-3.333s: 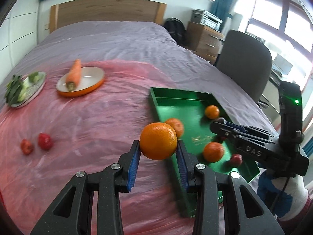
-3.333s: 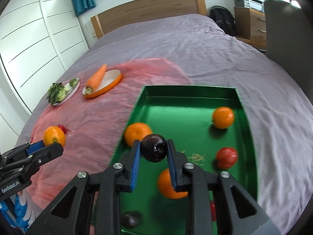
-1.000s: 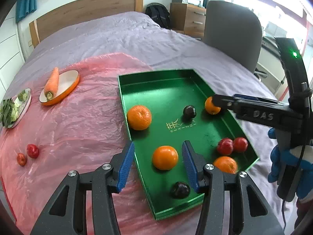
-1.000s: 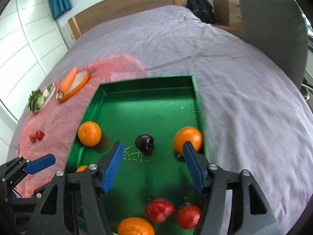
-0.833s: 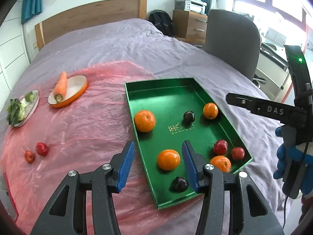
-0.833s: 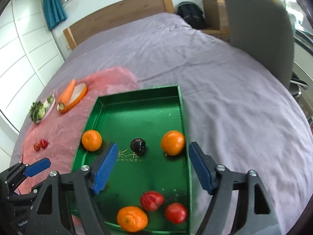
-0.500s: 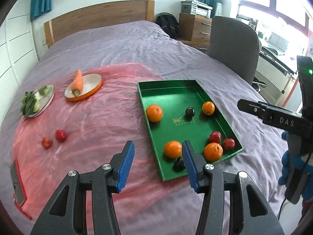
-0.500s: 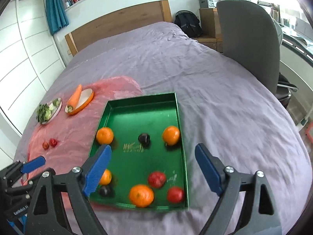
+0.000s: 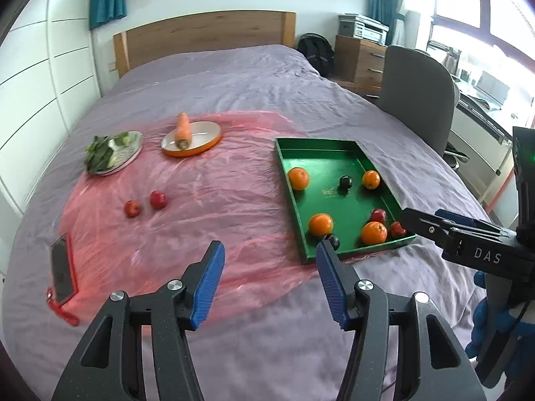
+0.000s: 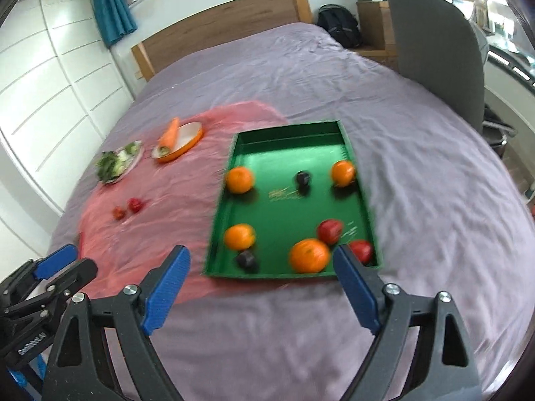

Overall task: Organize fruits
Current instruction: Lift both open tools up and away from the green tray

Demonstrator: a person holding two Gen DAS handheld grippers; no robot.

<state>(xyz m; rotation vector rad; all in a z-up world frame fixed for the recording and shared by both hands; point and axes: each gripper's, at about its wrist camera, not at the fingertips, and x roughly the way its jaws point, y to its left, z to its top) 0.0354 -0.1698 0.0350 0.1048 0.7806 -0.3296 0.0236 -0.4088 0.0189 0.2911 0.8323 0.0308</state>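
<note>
The left hand-held gripper (image 9: 270, 259) has just been widening, empty; the right hand-held gripper (image 10: 261, 264) gapes empty too. Fruit sits in the green tray (image 10: 287, 140) on the bed (image 10: 418, 200) — blurred in the right view, one dark plum (image 9: 333, 241) half hidden behind a left fingertip.

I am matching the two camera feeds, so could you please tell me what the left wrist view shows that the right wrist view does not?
Only the left wrist view shows the red-cased phone on the pink plastic sheet and a blue-gloved hand. Only the right wrist view shows the tall white wardrobe doors clearly. Both show the green metal tray holding four oranges, two dark plums and red fruits, two small red fruits outside it, the carrot on its orange-rimmed plate, and both grippers open.
</note>
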